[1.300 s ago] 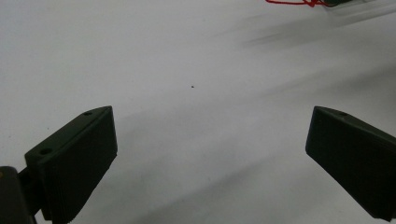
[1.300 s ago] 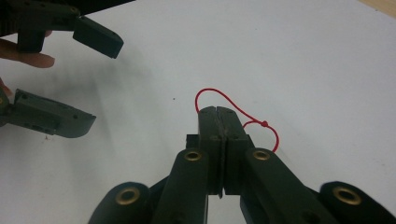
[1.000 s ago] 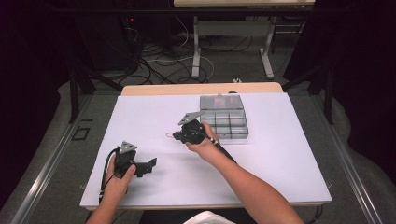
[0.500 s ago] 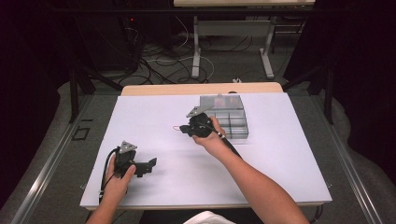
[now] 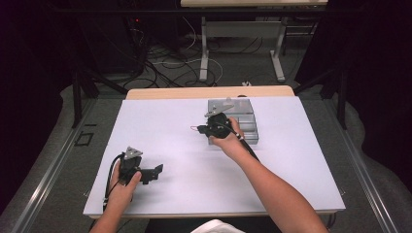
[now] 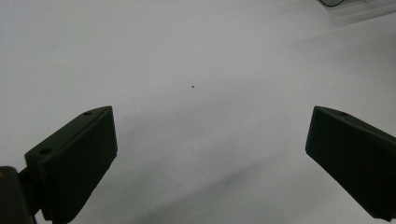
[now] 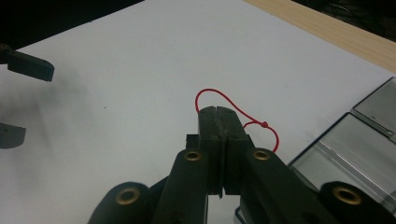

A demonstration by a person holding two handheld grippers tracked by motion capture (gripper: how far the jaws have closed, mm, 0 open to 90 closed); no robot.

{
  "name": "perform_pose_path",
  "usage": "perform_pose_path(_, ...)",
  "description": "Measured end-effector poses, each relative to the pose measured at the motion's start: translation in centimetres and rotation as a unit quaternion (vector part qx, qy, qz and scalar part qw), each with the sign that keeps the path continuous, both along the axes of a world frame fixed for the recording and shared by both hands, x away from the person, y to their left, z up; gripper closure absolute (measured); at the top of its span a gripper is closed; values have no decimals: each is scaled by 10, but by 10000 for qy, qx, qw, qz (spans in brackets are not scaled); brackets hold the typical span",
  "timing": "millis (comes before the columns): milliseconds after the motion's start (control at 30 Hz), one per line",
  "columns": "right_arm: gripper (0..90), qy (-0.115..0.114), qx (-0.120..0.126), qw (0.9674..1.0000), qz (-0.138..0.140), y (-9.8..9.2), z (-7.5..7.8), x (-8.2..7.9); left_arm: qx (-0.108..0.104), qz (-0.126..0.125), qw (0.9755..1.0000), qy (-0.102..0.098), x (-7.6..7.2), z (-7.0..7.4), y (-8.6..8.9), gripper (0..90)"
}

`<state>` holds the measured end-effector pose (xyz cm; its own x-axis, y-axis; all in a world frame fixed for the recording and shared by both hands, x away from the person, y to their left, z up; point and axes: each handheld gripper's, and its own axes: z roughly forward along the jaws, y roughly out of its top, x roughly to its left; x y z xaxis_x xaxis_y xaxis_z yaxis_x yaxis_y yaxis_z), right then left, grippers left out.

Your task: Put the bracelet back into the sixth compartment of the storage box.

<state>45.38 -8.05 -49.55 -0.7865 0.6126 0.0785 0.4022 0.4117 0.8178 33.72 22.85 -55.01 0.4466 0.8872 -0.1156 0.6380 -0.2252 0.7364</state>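
My right gripper (image 5: pixel 200 130) hovers at the near left corner of a clear compartment box (image 5: pixel 247 122), held above the white table sheet. In the right gripper view its jaws are pressed together, shut on a thin red cord (image 7: pixel 233 108) that loops out past the tips (image 7: pixel 218 110) and carries a small knot. A small black piece (image 7: pixel 191 139) sits against the left jaw. My left gripper (image 5: pixel 158 171) rests low near the table's front left. In the left gripper view its fingers (image 6: pixel 77 158) stand wide apart, open (image 6: pixel 210 158), with only bare white sheet between them.
The white sheet (image 5: pixel 170 121) covers most of the table, and a strip of wood (image 5: pixel 194 92) shows at the far edge. The clear box (image 7: pixel 355 140) lies just right of my right jaws. Cables and desk legs are on the floor beyond the table.
My right gripper has carried the red cord a little to the right and away, closer to the clear box. The left gripper has stayed put.
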Motion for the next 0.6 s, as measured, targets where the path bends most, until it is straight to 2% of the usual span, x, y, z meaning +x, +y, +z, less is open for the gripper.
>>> perform_pose_path(267,900,-24,-19,9998,-192,-15,-1,4,18,-8,10000,47,0,1,0,24)
perform_pose_path(300,900,-48,-27,9998,-190,-17,-1,5,-3,6,10000,8,0,0,0,24)
perform_pose_path(333,900,41,-114,9997,-191,-20,1,5,-1,0,10000,1,0,0,0,24)
perform_pose_path(400,900,-38,-38,9997,-244,-22,-1,6,-3,8,10000,10,0,0,0,24)
perform_pose_path(600,900,-9,-134,9994,-325,-35,0,7,-7,10,10000,3,0,0,0,24)
